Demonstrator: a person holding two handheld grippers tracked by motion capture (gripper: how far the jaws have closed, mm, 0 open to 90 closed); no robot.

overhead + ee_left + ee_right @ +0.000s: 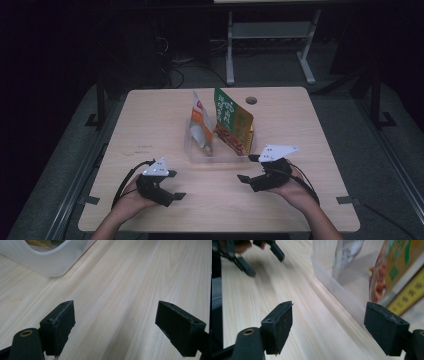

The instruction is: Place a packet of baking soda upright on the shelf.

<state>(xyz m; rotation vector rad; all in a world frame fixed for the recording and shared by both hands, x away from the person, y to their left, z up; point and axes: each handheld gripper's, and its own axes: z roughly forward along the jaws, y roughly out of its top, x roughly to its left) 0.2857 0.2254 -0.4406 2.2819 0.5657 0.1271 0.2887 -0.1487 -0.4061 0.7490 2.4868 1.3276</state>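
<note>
At centre frame, a clear bin (pixel 220 152) on the counter (pixel 150 125) holds two upright snack bags (pixel 232 122). Left tongs (pixel 173 185) and right tongs (pixel 248 168), lower frame, both released, empty.

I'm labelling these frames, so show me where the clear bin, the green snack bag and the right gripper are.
clear bin (pixel 220 159): high view, on its near wall.
green snack bag (pixel 227 111): high view, on its upper green face.
right gripper (pixel 248 168): high view, midway between its open jaws.
</note>
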